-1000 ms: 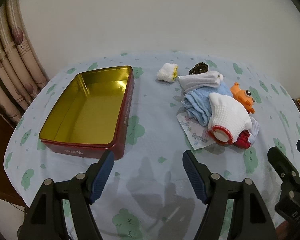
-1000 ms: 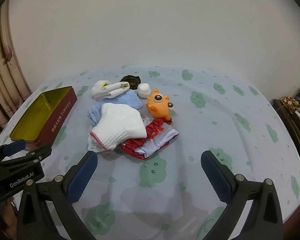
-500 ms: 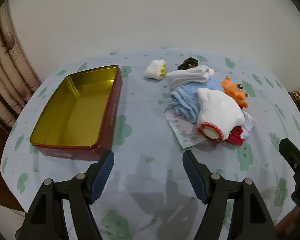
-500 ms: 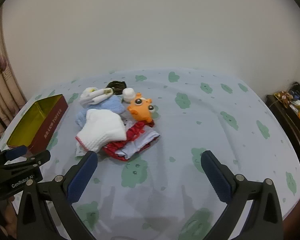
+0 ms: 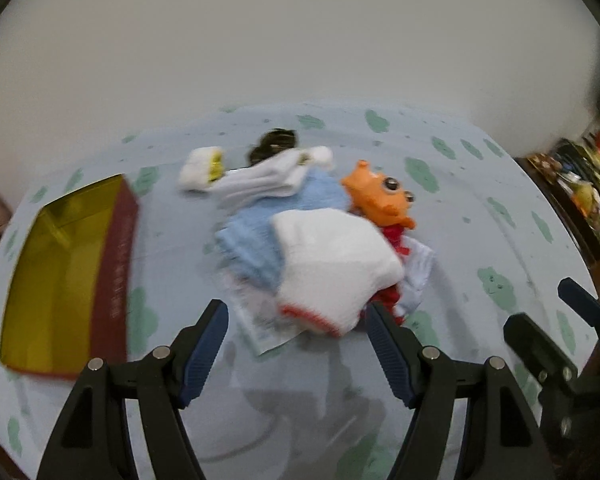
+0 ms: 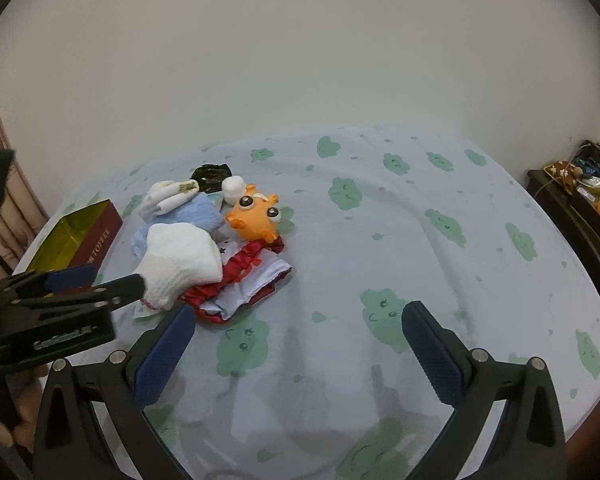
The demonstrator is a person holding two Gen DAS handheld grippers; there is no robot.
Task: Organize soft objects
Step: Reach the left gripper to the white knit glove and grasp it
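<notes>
A heap of soft things lies mid-table: a white knit glove (image 5: 332,268) (image 6: 180,260) on top, a blue cloth (image 5: 268,232), white socks (image 5: 268,180), a red and white garment (image 6: 244,284) and an orange plush toy (image 5: 380,200) (image 6: 256,216). A small white roll (image 5: 200,168) lies apart at the back. My left gripper (image 5: 298,344) is open and empty, just in front of the glove; it also shows in the right wrist view (image 6: 100,280). My right gripper (image 6: 296,352) is open and empty, right of the heap.
An open red tin with a gold inside (image 5: 116,248) (image 6: 100,232) stands left of the heap. The table has a pale blue cloth with green clouds (image 6: 420,240). A dark shelf with clutter (image 6: 580,200) stands off the right edge.
My left gripper has swung right and closer to the heap, so the glove now sits between its fingers' line of sight. The right view shifted slightly. The objects have not moved.
</notes>
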